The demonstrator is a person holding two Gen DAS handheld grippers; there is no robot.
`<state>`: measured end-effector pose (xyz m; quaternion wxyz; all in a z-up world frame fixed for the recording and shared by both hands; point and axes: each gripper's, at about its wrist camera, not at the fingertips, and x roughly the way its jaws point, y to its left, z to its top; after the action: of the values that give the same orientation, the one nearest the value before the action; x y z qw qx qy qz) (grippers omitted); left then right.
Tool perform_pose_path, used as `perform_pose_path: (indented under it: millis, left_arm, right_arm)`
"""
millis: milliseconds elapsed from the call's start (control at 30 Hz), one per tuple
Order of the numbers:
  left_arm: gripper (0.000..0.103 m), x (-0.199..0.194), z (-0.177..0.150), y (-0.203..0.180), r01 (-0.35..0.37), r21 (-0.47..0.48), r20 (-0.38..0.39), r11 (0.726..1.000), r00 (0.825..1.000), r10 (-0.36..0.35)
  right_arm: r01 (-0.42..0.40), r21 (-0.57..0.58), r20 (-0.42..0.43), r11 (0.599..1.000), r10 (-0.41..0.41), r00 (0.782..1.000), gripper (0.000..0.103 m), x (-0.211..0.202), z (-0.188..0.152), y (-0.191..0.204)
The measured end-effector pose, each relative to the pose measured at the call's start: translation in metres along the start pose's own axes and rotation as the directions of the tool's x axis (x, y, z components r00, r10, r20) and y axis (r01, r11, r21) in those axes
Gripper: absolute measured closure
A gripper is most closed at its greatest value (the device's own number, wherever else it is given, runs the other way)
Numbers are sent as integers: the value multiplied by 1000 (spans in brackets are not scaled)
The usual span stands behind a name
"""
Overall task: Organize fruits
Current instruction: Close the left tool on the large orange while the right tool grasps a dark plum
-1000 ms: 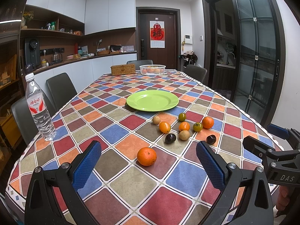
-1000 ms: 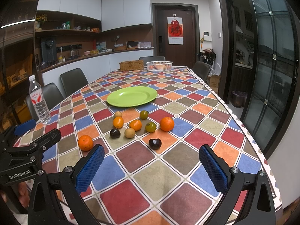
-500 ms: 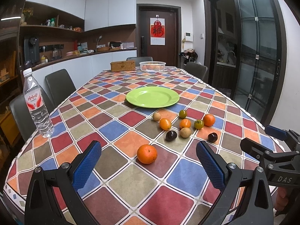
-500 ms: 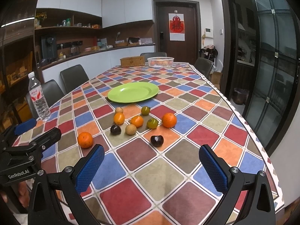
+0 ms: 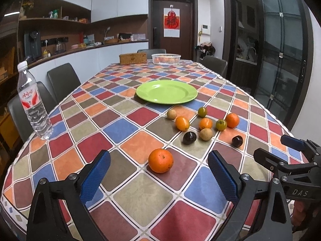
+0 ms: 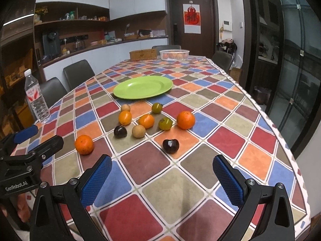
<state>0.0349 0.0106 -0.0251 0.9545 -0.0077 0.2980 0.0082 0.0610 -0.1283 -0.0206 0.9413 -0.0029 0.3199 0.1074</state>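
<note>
Several small fruits lie loose on the checkered tablecloth in front of an empty green plate [image 5: 166, 94] [image 6: 142, 87]. A large orange [image 5: 160, 160] [image 6: 84, 144] lies nearest, just ahead of my left gripper [image 5: 158, 178], which is open and empty. A dark plum [image 6: 170, 145] [image 5: 237, 141] lies just ahead of my right gripper [image 6: 162, 178], also open and empty. Behind them sit another orange [image 6: 185, 119], small oranges, green tomatoes, brown fruits and a second dark plum [image 6: 120, 131].
A water bottle [image 5: 33, 102] [image 6: 37, 98] stands at the table's left edge. A white basket [image 5: 166, 58] and a wicker box [image 5: 133, 58] sit at the far end. Chairs line the left side. The table's right edge [image 6: 280, 140] runs close by.
Both grippers have moved forward and lower toward the fruits, which now look larger and nearer. No fruit has moved. Both grippers stay open.
</note>
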Motion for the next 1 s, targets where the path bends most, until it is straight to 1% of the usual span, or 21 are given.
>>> perform_pose_path:
  millis: [200,267,333,500,567,633,800,1000]
  left_arm:
    - [11,22,-1,2,-7,-8,-60,1000,998,6]
    - [15,26,-1,3,-9,-15,-80,1000,997,8]
    - [21,33,-2,5,-10,-21,-106,1000,994,7]
    - [29,47,-2,6,-4,-24,-157,1000,988,0]
    - [30,53,-2,6,-1,-21,-174,1000,985,-3]
    - [34,60,-1,5,1,-18,-196,1000,981,-5]
    - [39,73,-1,3,11,-17,-237,1000,971,-15]
    - [49,84,1,0,15,-20,-271,1000,962,-20]
  right_arm:
    - [-6,-3,-35,1000,6,999,2,20,4,0]
    - [-5,-4,-45,1000,5,999,3,26,6,0]
    - [-2,-8,-57,1000,2,998,5,33,8,0]
    - [-3,-8,-93,1000,3,996,10,49,11,-1]
    - [-5,-6,-115,1000,5,993,14,57,12,-2]
    - [-9,-1,-131,1000,9,991,16,62,13,-4]
    - [-11,16,-172,1000,14,985,22,76,14,-9]
    - [-25,20,-220,999,29,975,35,93,13,-12]
